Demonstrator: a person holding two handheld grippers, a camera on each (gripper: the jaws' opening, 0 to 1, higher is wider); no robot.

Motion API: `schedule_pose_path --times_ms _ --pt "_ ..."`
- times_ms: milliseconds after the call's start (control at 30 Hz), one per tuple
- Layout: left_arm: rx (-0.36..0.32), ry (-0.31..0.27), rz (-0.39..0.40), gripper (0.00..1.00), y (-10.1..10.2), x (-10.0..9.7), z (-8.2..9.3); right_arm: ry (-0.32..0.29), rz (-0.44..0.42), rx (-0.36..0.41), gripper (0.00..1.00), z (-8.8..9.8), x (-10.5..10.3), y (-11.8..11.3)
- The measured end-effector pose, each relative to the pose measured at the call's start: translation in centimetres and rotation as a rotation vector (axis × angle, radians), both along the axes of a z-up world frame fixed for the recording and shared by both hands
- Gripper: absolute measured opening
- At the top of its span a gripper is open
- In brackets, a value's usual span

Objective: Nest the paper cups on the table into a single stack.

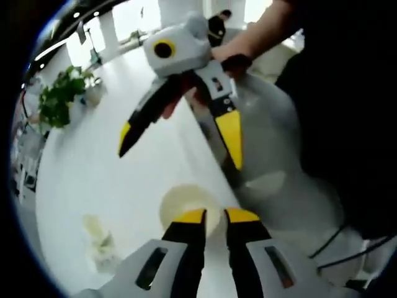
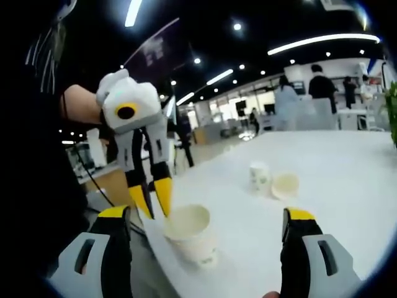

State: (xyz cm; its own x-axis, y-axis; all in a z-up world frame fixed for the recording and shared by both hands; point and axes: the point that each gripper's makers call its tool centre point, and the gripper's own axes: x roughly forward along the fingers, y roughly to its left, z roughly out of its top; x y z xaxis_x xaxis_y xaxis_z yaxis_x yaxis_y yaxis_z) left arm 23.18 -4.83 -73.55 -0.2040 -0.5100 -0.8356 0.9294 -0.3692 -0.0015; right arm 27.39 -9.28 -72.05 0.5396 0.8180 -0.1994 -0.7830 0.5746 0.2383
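Nearest the lens in the right gripper view, a paper cup (image 2: 189, 233) was seen standing upright near the edge of the white table (image 2: 347, 180), its mouth open upward. Its near rim was pinched by the left gripper (image 2: 153, 202), whose yellow-tipped jaws were drawn close together on the wall. The right gripper (image 2: 205, 218) was spread wide, with nothing between its jaws. In the left gripper view the same cup (image 1: 186, 208) was seen just beyond the closed tips, with the right gripper (image 1: 180, 133) hanging open above the table.

2 further cups were noted farther back: 1 upright (image 2: 259, 176) and 1 tipped over on its side (image 2: 285, 185), just beside each other.

Such cups were judged light, thin-walled and easily crushed, so a gentle hold at the stiffer rolled rim was considered best. A potted plant (image 1: 61, 99) was seen at the far end of the table.
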Motion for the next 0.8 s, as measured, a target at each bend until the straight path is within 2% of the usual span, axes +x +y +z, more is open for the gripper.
schedule_pose_path --times_ms 67,300,467,700,800 --pt "-0.041 0.017 0.051 0.10 -0.2 0.4 0.6 0.003 -0.002 -0.001 1.00 -0.1 0.0 -0.1" --pt "-0.111 0.029 0.187 0.14 0.5 2.6 1.9 0.016 -0.008 0.006 1.00 -0.2 0.0 -0.1" --pt "-0.144 0.025 0.241 0.17 0.8 3.2 2.5 0.024 -0.015 0.014 1.00 -0.2 0.2 -0.3" --pt "-0.217 0.029 0.358 0.29 1.1 4.6 3.3 0.030 -0.017 0.010 0.99 -0.3 0.2 -0.4" --pt "-0.252 0.027 0.414 0.31 1.8 5.2 3.7 0.031 -0.015 0.006 0.99 -0.4 0.2 -0.3"
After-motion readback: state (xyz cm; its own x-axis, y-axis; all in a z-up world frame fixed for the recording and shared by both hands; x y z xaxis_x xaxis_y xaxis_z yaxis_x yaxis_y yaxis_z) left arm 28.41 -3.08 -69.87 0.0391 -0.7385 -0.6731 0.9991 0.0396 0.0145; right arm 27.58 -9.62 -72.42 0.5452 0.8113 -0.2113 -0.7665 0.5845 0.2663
